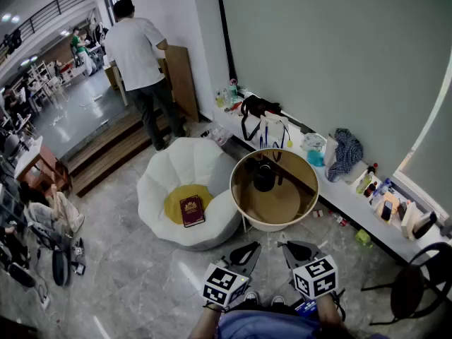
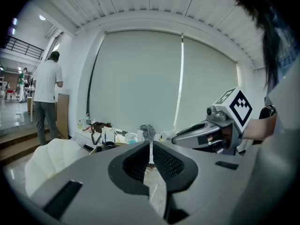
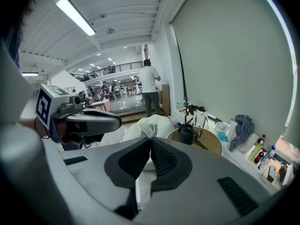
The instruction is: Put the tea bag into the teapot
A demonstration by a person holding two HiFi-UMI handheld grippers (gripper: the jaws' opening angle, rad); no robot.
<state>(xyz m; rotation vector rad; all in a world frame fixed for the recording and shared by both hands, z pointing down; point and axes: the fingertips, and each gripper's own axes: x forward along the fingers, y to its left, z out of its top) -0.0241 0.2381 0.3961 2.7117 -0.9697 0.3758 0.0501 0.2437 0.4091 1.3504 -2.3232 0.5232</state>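
Note:
A black teapot [image 1: 264,177] stands on the round wooden table [image 1: 244,202], towards its far side. The right gripper view shows the teapot [image 3: 186,135] beyond my jaws. I cannot make out a tea bag in any view. My left gripper [image 1: 255,246] and right gripper [image 1: 282,243] hover side by side above the floor, short of the table's near rim, tips towards it. The left gripper [image 2: 151,150] has its jaws together with nothing between them. The right gripper [image 3: 151,140] is likewise shut and empty. Each gripper view shows the other gripper alongside.
A white petal-shaped seat [image 1: 159,189] with a yellow cushion and a red book [image 1: 191,210] sits left of the table. A low ledge [image 1: 349,202] along the wall carries bags, cloth and bottles. A black chair [image 1: 417,288] is at the right. A person [image 1: 141,55] stands by the steps.

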